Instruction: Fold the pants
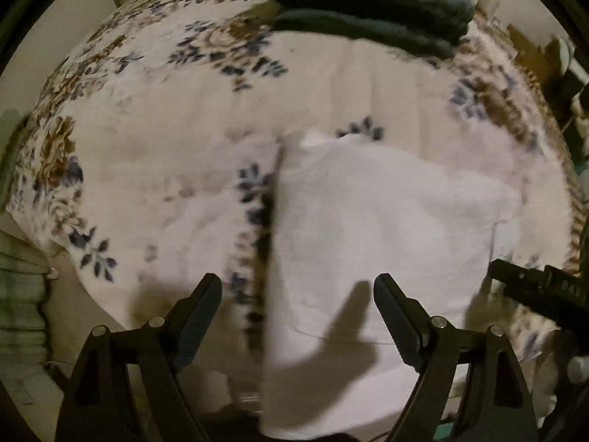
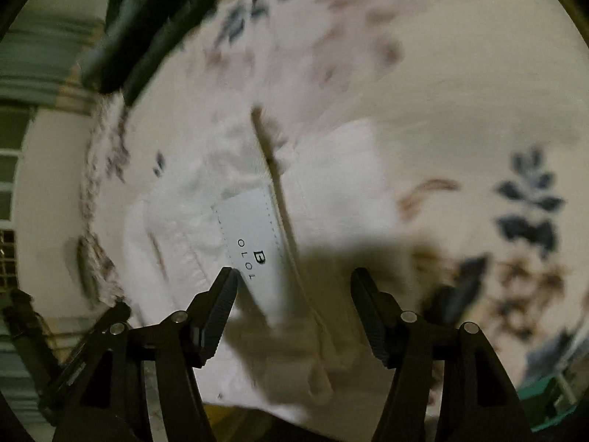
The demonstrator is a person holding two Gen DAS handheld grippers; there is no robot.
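White pants (image 1: 368, 228) lie folded on a floral bed cover (image 1: 147, 147). In the right wrist view the pants (image 2: 206, 221) show their waistband with a grey brand label (image 2: 254, 246) and a drawstring (image 2: 279, 199). My left gripper (image 1: 297, 287) is open and empty, hovering above the pants' near left edge. My right gripper (image 2: 292, 281) is open and empty, just above the waistband label. The right gripper also shows at the right edge of the left wrist view (image 1: 541, 291).
A stack of dark green folded blankets (image 1: 368, 11) lies at the far side of the bed, also in the right wrist view (image 2: 147, 25). The bed cover's near edge drops off at the left (image 1: 62, 258). Both views are motion-blurred.
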